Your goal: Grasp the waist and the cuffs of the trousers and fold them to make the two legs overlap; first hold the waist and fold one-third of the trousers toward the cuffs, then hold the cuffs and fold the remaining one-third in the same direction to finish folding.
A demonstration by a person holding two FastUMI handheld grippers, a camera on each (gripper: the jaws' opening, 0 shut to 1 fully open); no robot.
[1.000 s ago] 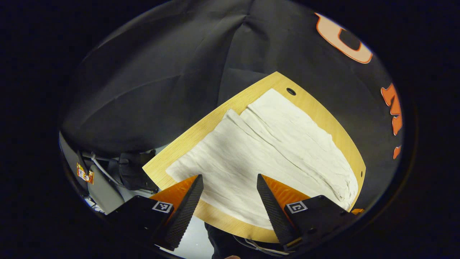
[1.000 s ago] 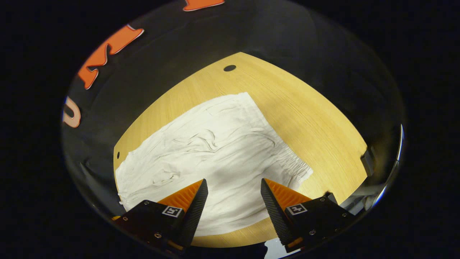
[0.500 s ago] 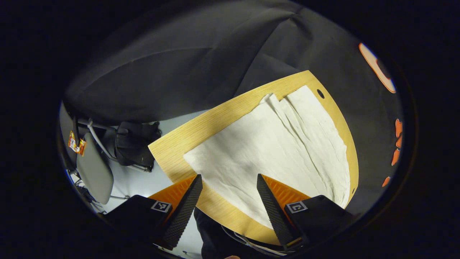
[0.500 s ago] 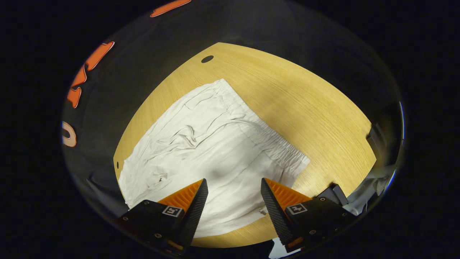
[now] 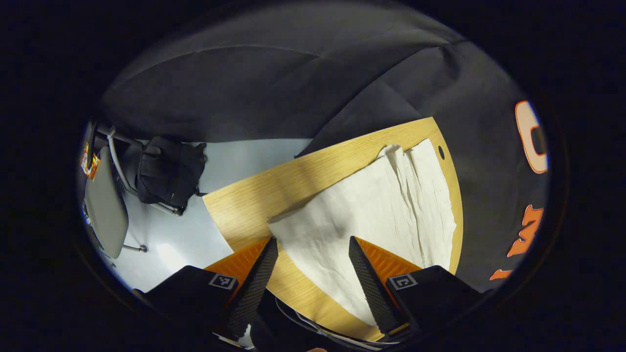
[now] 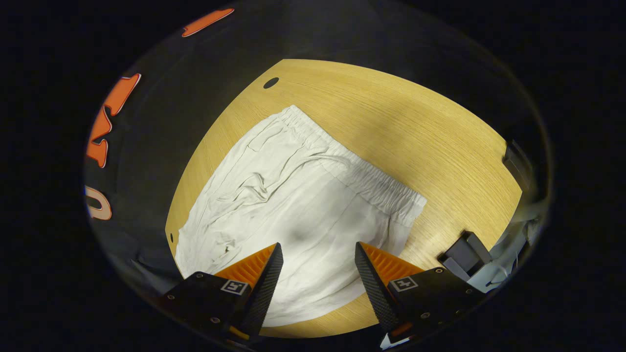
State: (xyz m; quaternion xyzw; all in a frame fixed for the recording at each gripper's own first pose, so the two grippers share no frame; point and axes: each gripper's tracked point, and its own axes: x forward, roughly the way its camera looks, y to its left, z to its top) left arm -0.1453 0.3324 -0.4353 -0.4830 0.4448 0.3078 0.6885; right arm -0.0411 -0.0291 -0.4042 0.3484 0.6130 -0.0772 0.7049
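Trousers: white trousers (image 6: pixel 303 195) lie flat on the wooden counter (image 6: pixel 415 132), spread from centre to lower left of the right gripper view; in the left gripper view they (image 5: pixel 371 210) run from the lower centre up to the upper right.
Waist: the gathered waistband (image 6: pixel 362 176) runs diagonally from upper centre to right of centre in the right gripper view, flat on the wood.
Cuffs: the near cuff corner (image 5: pixel 279 225) sits just above the left gripper's jaws; the far leg's end (image 5: pixel 391 149) lies close to the counter's far edge.
Edges: the cloth reaches close to the counter's edge at lower left in the right gripper view and at right in the left gripper view.
Open room: bare wood lies to the right of and above the waistband, and left of the cuffs.
Left gripper (image 5: pixel 313 264): jaws spread, holding nothing, above the cuff end.
Right gripper (image 6: pixel 318 269): jaws spread, empty, over the cloth below the waistband.
Beyond the counter: a chair (image 5: pixel 105 205) and a dark bag (image 5: pixel 166 171) on the pale floor (image 5: pixel 234 156), upper left of the left gripper view.
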